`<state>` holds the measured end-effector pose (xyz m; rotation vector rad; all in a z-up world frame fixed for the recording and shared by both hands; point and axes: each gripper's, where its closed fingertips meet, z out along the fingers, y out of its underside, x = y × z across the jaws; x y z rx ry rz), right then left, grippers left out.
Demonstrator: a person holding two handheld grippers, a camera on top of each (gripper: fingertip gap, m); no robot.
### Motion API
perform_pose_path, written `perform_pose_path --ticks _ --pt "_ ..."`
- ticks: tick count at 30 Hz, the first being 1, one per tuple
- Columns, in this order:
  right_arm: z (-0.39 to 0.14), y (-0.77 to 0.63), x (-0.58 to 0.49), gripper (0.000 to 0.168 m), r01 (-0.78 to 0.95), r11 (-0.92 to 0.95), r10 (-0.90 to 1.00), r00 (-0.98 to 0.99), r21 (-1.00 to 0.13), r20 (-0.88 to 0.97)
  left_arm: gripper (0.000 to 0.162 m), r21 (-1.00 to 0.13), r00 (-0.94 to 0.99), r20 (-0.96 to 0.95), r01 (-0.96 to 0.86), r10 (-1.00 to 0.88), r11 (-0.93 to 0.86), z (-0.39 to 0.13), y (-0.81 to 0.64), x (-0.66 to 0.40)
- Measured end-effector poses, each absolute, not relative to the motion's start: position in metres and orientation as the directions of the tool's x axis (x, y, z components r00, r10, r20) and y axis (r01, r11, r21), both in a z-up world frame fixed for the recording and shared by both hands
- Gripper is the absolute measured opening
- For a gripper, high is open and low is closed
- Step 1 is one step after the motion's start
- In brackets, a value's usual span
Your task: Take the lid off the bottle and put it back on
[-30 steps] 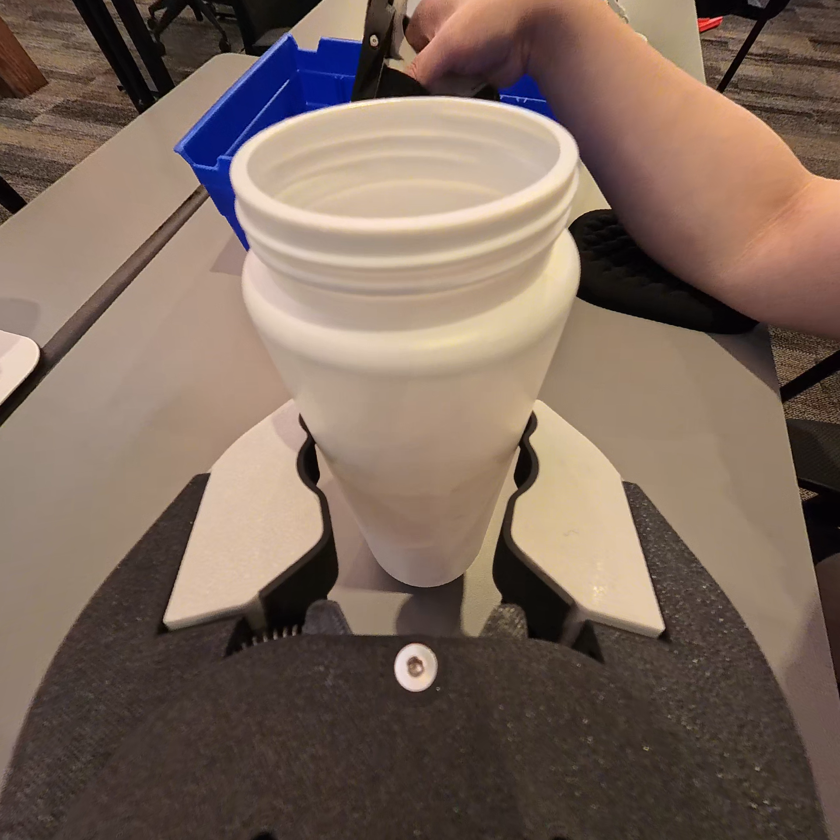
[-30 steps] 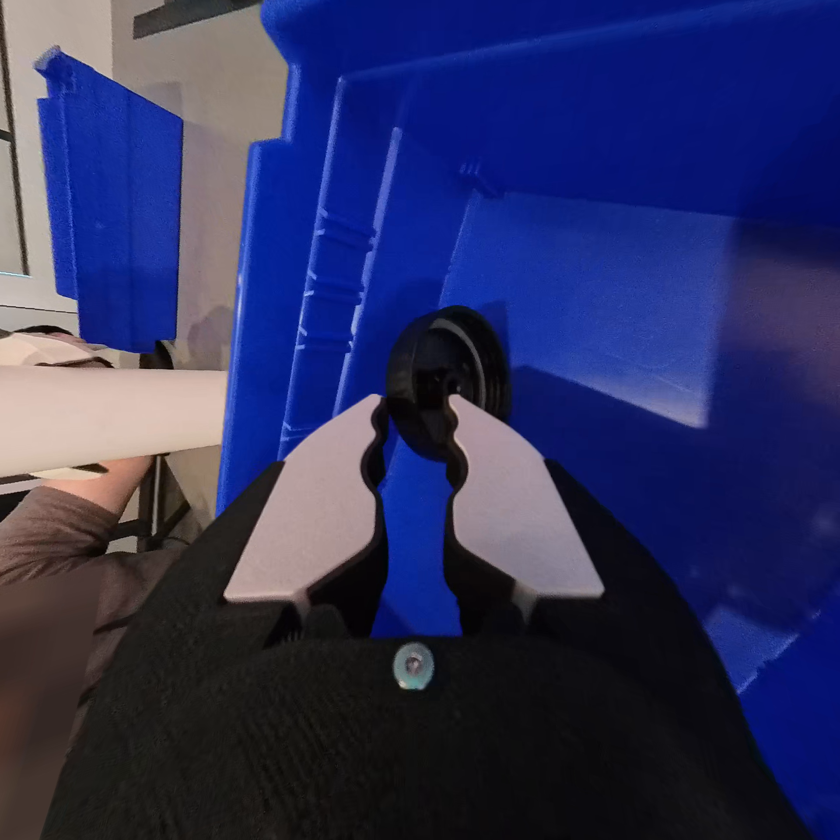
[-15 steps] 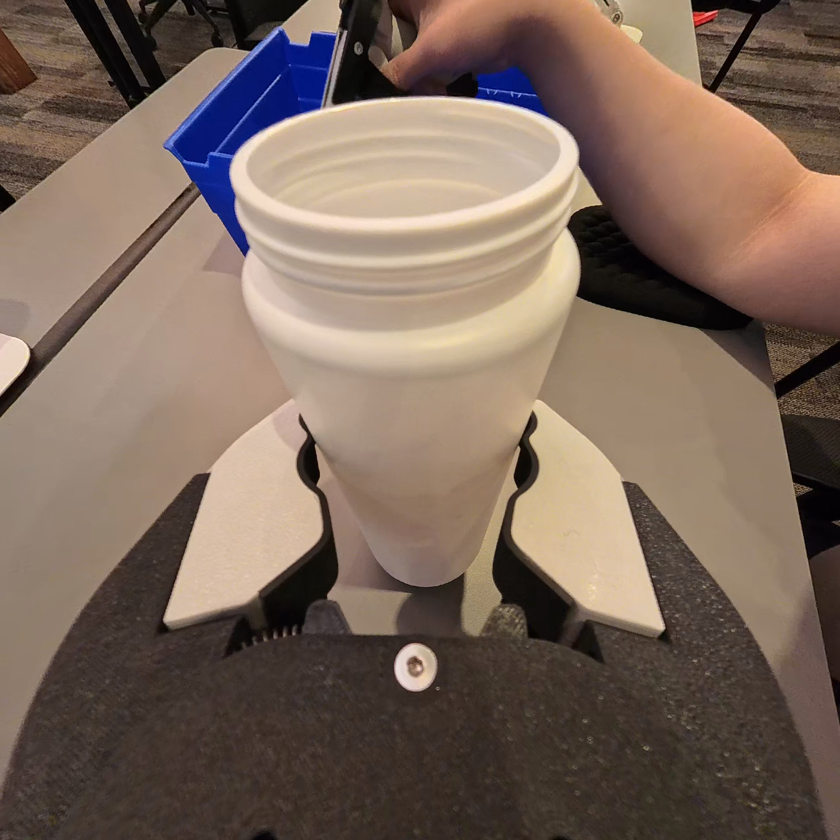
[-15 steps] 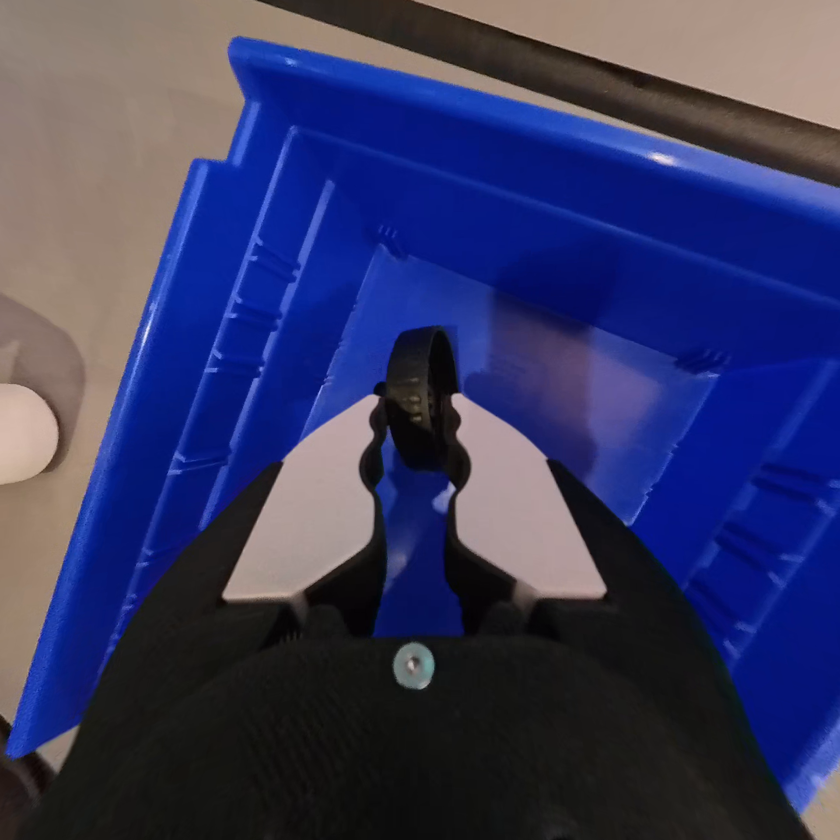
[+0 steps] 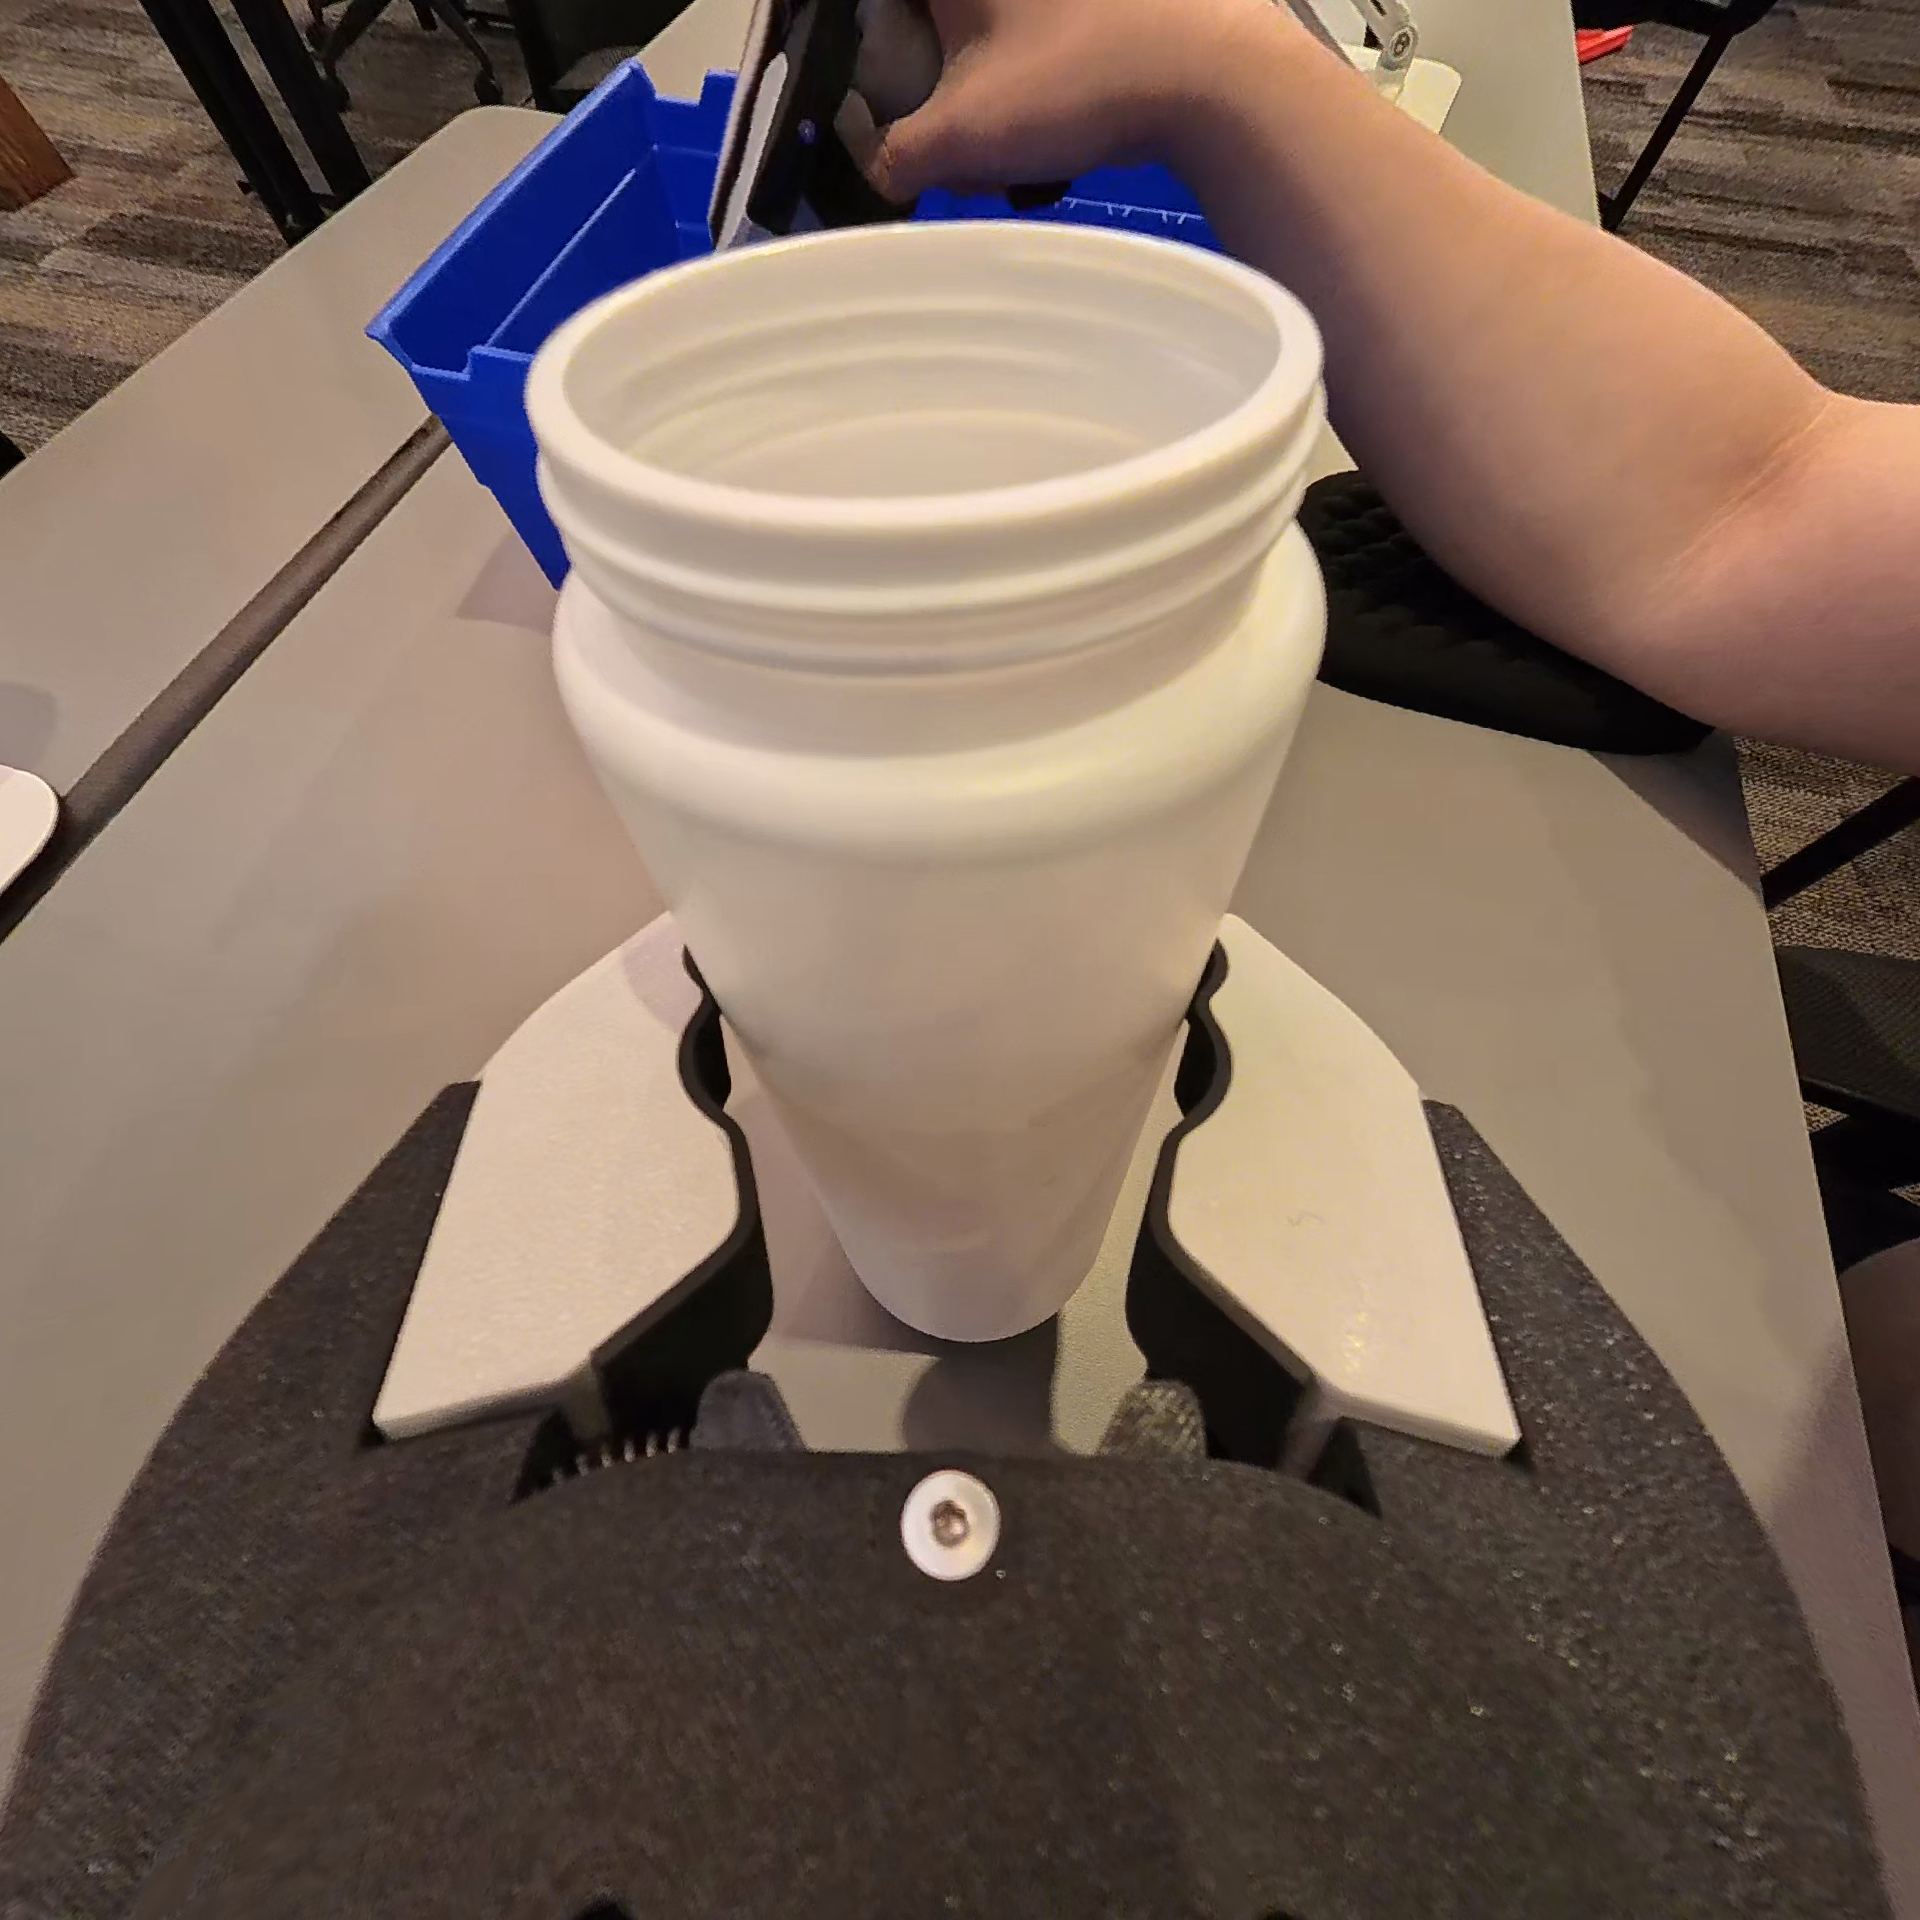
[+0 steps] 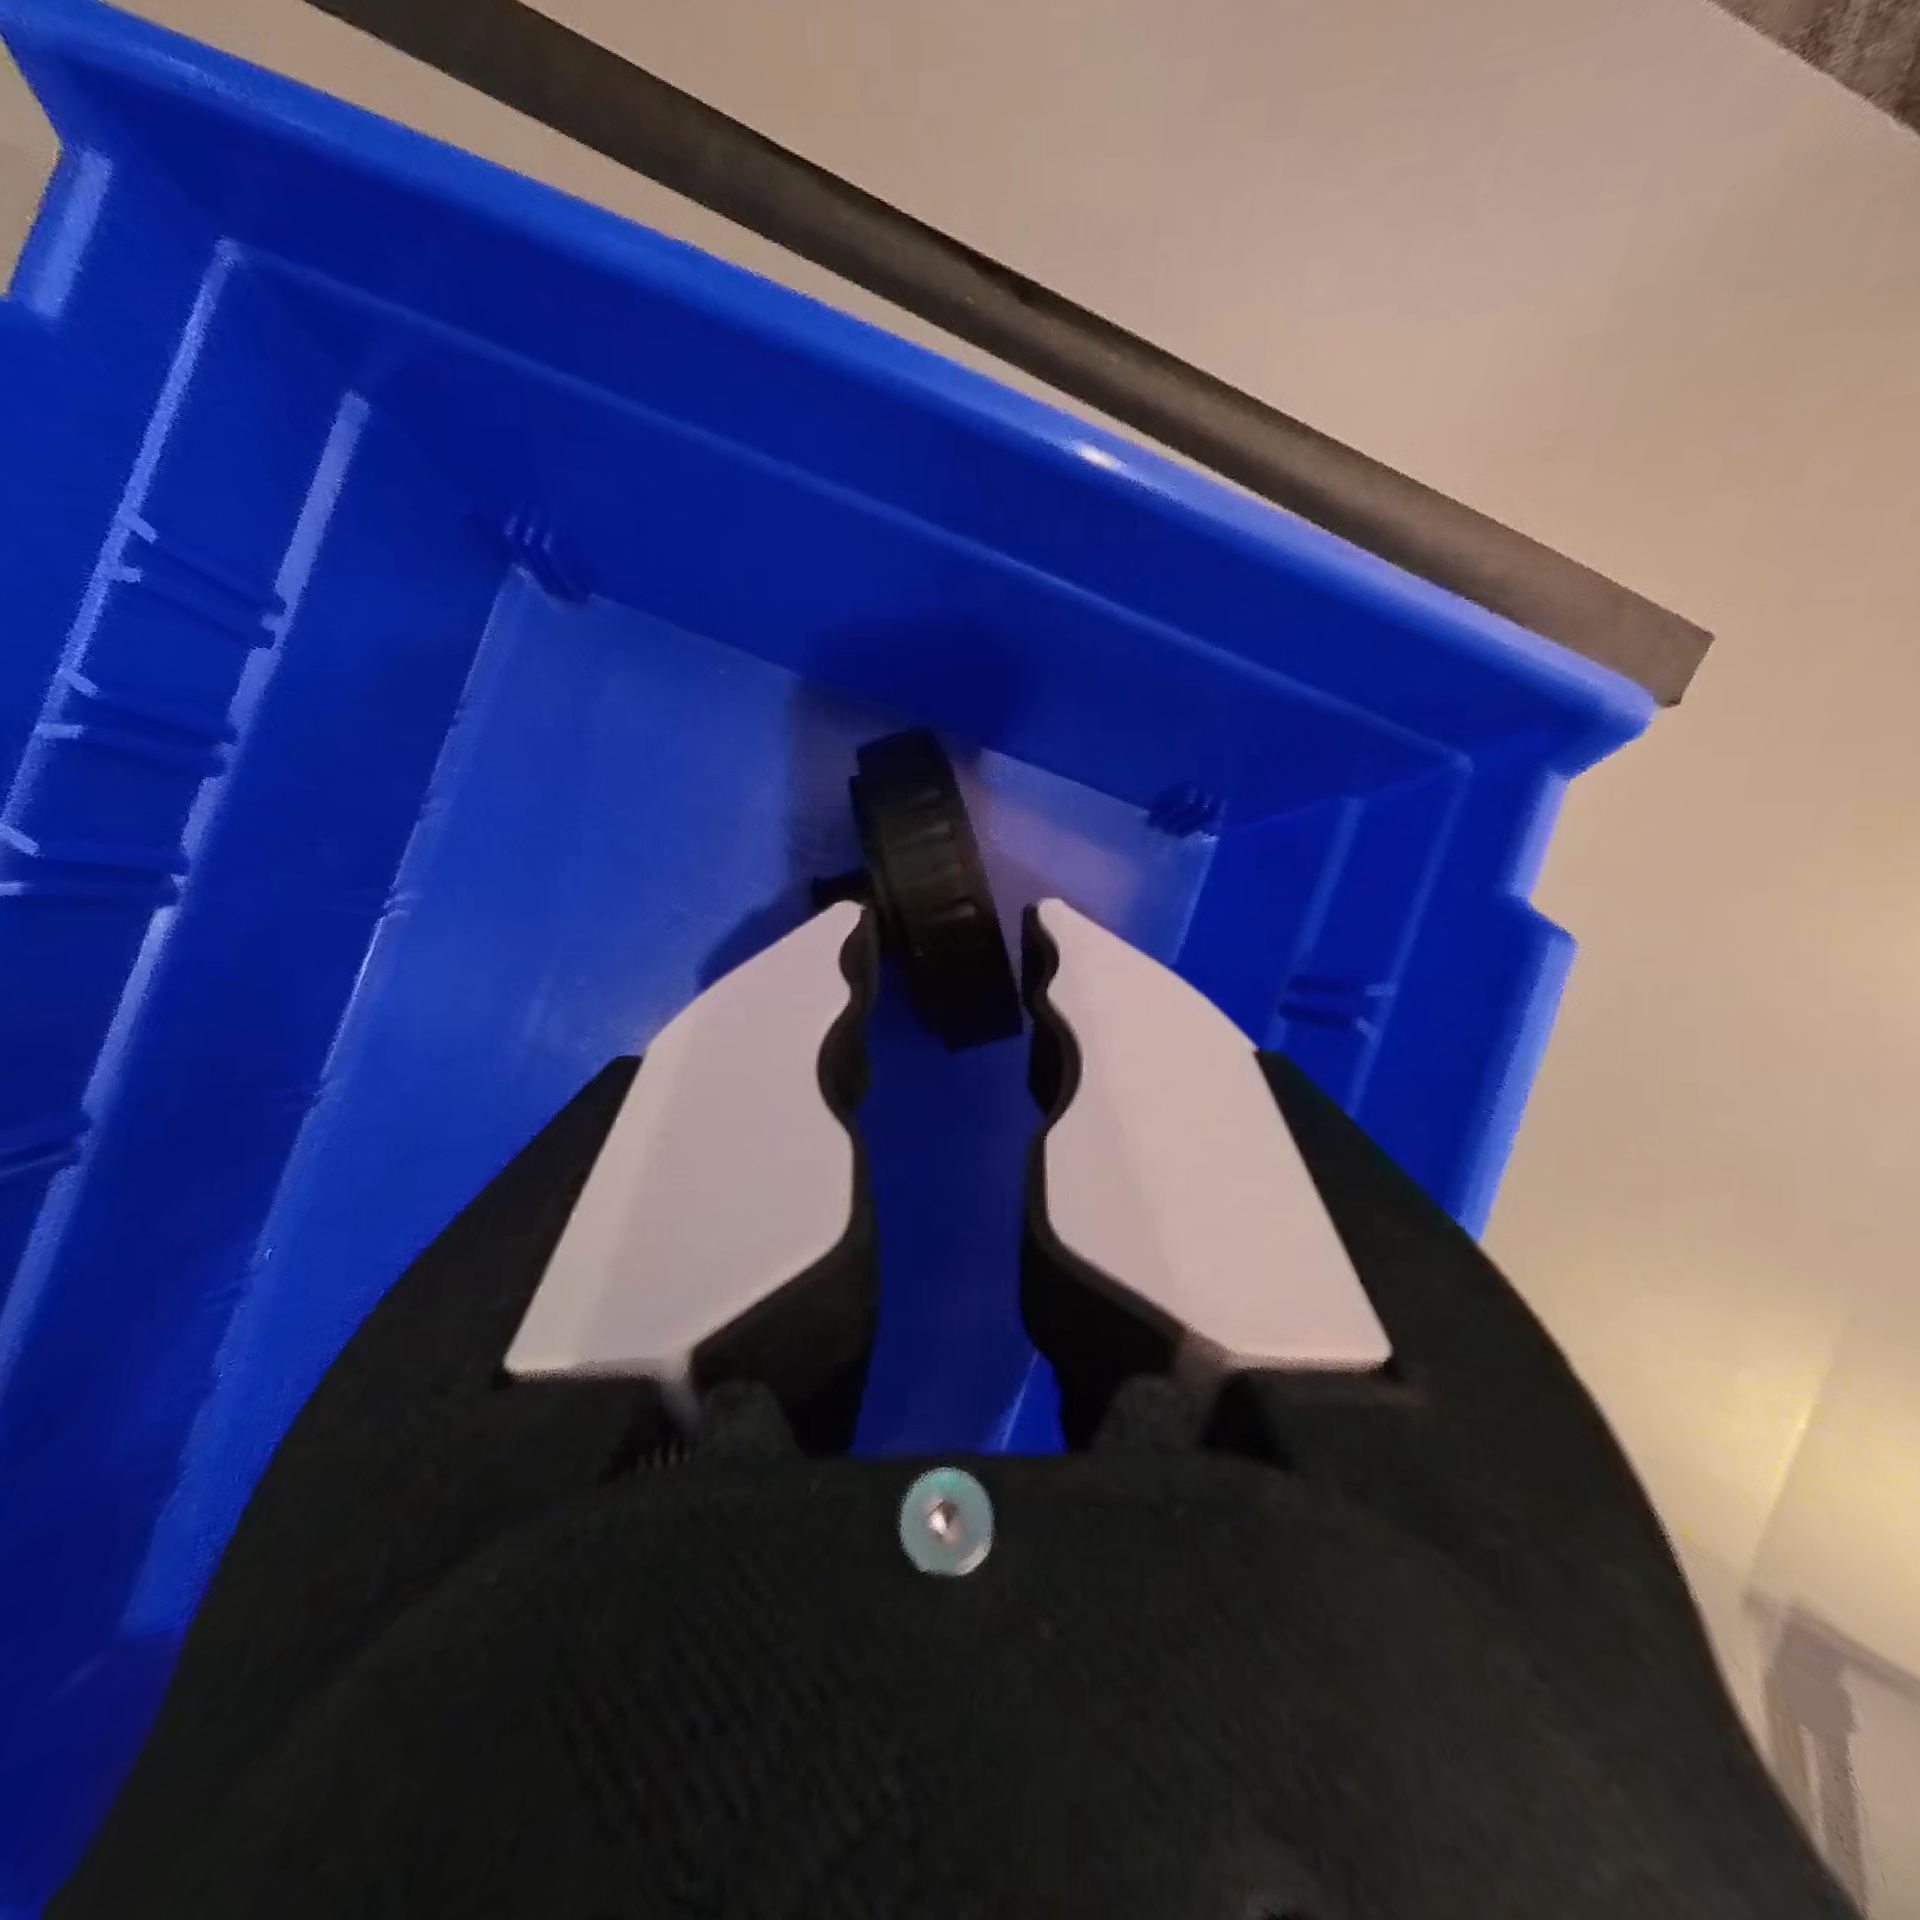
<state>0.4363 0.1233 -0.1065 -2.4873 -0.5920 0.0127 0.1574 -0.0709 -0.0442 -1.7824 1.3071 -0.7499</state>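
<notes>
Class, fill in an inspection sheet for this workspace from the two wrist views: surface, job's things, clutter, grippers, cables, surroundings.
Surface: grey table, a dark seam running beside the bin.
Job's things: white bottle upright, mouth open, lid off; black lid on edge inside the blue bin.
Clutter: black textured pad behind the bottle; white object at the left edge.
Grippers: left gripper shut on the bottle's lower body; right gripper around the lid, whether it grips is unclear.
Cables: nothing seen.
Surroundings: patterned carpet, dark chair and table legs, a person's forearm.
</notes>
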Motion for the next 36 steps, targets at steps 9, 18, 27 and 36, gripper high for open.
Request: perform_pose_path --ticks 9,18,27,36 --pt "-0.102 0.127 0.441 0.02 0.414 -0.712 0.409 0.901 -0.567 0.144 0.086 -0.856 0.294 0.012 -0.491 -0.956 -0.162 -0.044 -0.071 0.157" --pt "-0.101 0.118 0.429 0.009 0.36 -0.748 0.417 0.909 -0.557 0.028 0.086 -0.854 0.289 0.015 -0.494 -0.957 -0.163 -0.045 -0.072 0.158" --pt "-0.11 0.114 0.428 0.005 0.348 -0.773 0.423 0.906 -0.53 -0.022 0.086 -0.852 0.29 0.013 -0.497 -0.957 -0.162 -0.045 -0.072 0.158" --pt "-0.075 0.084 0.361 0.004 0.031 -0.886 0.386 0.6 -0.463 -0.7 0.086 -0.85 0.287 0.01 -0.502 -0.958 -0.159 -0.046 -0.073 0.158"
